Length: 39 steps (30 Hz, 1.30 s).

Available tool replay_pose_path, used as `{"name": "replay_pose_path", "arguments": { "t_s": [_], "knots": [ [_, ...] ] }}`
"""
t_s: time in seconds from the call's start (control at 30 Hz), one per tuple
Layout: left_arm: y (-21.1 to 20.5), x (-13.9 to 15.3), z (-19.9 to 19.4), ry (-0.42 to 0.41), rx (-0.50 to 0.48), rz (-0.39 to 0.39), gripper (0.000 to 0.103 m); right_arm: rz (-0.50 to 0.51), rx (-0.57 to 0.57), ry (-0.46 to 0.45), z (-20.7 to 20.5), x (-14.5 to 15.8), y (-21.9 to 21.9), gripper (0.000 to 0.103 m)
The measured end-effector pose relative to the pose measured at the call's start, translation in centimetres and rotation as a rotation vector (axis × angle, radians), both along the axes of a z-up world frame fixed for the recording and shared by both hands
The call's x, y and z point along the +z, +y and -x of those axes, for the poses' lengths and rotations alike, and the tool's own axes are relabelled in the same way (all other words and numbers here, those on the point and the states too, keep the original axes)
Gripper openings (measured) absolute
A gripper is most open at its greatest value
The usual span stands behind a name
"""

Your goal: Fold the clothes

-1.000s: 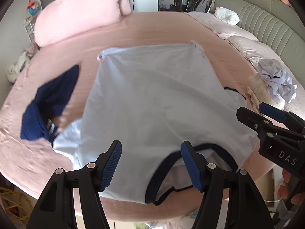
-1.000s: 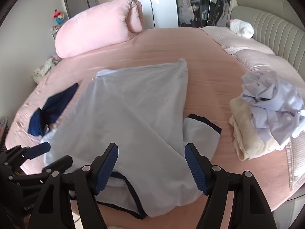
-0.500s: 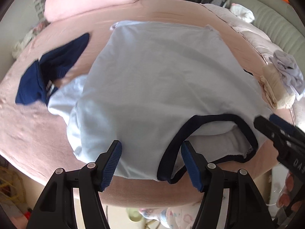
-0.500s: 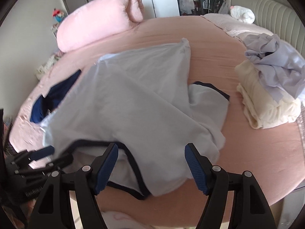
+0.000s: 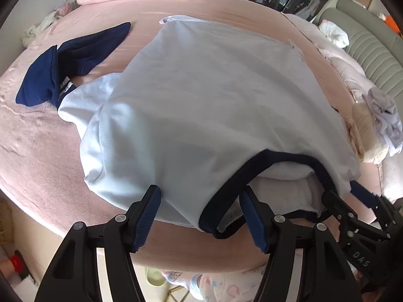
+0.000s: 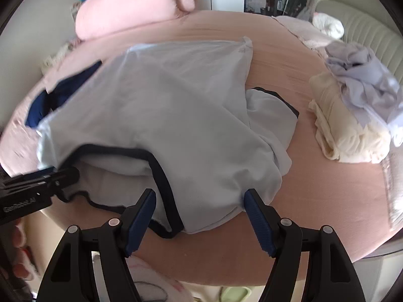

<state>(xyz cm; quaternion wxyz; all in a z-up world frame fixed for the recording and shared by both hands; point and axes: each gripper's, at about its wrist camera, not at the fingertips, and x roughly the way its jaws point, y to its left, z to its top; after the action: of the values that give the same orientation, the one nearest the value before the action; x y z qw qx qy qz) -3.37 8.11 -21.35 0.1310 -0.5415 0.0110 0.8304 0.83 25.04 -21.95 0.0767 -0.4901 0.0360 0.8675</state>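
Note:
A pale blue T-shirt [image 5: 206, 105] [image 6: 176, 115] with a navy collar [image 5: 241, 176] [image 6: 161, 176] lies spread on the pink bed, collar end at the near edge. My left gripper [image 5: 200, 214] is open, its blue pads either side of the shirt's near hem and collar. Over the shirt's right shoulder area my right gripper [image 6: 200, 216] is open too. Each gripper shows in the other's view: the right one [image 5: 352, 216] at the collar's right, the left one [image 6: 42, 183] at the collar's left.
A navy garment [image 5: 68, 58] lies left of the shirt. A folded cream stack topped by a crumpled lilac garment [image 6: 357, 100] sits on the right. A big pink pillow [image 6: 133, 7] lies at the back, a grey-green headboard [image 5: 372, 45] on the right. The bed edge [image 6: 226, 264] is just below the fingers.
Both grippers have moved forward and down to the shirt's near edge, which now lies between their open pads. The shirt has settled flatter on the bed.

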Motion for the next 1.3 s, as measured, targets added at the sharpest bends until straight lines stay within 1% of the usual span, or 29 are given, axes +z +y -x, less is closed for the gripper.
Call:
{"name": "replay_pose_path", "arguments": {
  "t_s": [0.1,0.27,0.33,0.43,0.5,0.57,0.6,0.63,0.67,0.7,0.73,0.8,0.87,0.93,0.97,1.13,1.23,1.3],
  "knots": [
    [-0.4,-0.1,0.4,0.028,0.016,0.046,0.063,-0.095,0.009,-0.024,0.4,-0.7,-0.9,0.072],
    [-1.1,0.4,0.4,0.093,0.066,0.095,0.063,-0.207,-0.011,-0.044,0.5,-1.3,-1.1,0.072],
    [-1.7,0.5,0.3,0.11,0.084,0.084,0.063,-0.248,-0.02,-0.049,0.5,-1.5,-1.2,0.072],
    [-2.3,0.6,0.2,0.136,0.088,0.066,0.062,-0.242,-0.042,-0.037,0.2,-1.5,-0.6,0.072],
    [-2.5,0.4,0.2,0.135,0.089,0.068,0.059,-0.255,-0.048,-0.026,0.0,-1.5,-0.5,0.071],
    [-2.4,0.2,0.3,0.133,0.086,0.066,0.047,-0.28,-0.047,-0.018,-0.1,-1.5,-0.7,0.07],
    [-2.3,0.0,0.2,0.133,0.089,0.077,0.044,-0.293,-0.046,-0.013,-0.2,-1.5,-0.7,0.064],
    [-2.2,-0.1,0.2,0.133,0.093,0.089,0.037,-0.306,-0.046,-0.009,-0.3,-1.6,-0.8,0.059],
    [-2.0,-0.3,0.1,0.137,0.092,0.101,0.03,-0.319,-0.045,-0.005,-0.3,-1.6,-0.9,0.05],
    [-1.8,-0.4,-0.1,0.146,0.086,0.115,0.027,-0.331,-0.045,0.0,-0.4,-1.6,-1.0,0.038],
    [-1.6,-0.4,-0.2,0.16,0.082,0.131,0.025,-0.344,-0.044,0.004,-0.5,-1.7,-1.1,0.032],
    [-1.2,-0.2,-0.7,0.203,0.083,0.166,0.023,-0.382,-0.036,0.019,-0.4,-1.6,-1.5,0.016],
    [-1.1,0.3,-1.1,0.244,0.091,0.203,0.021,-0.419,-0.022,0.047,-0.7,-1.1,-2.3,0.013],
    [-1.1,0.7,-1.2,0.262,0.095,0.222,0.021,-0.411,-0.032,0.062,-1.0,-0.6,-2.2,0.013],
    [-1.2,0.9,-1.2,0.262,0.098,0.222,0.022,-0.382,-0.042,0.065,-0.9,-0.4,-1.7,0.013],
    [-2.6,1.1,-1.1,0.216,0.136,0.155,0.022,-0.219,-0.098,0.073,-0.9,0.2,0.8,0.013],
    [-3.6,1.0,-1.0,0.176,0.155,0.102,0.022,-0.157,-0.117,0.052,-0.9,-0.1,1.9,0.013],
    [-3.9,0.7,-1.1,0.165,0.147,0.107,0.022,-0.11,-0.112,0.053,-1.2,-0.1,2.2,0.013]
  ]
}}
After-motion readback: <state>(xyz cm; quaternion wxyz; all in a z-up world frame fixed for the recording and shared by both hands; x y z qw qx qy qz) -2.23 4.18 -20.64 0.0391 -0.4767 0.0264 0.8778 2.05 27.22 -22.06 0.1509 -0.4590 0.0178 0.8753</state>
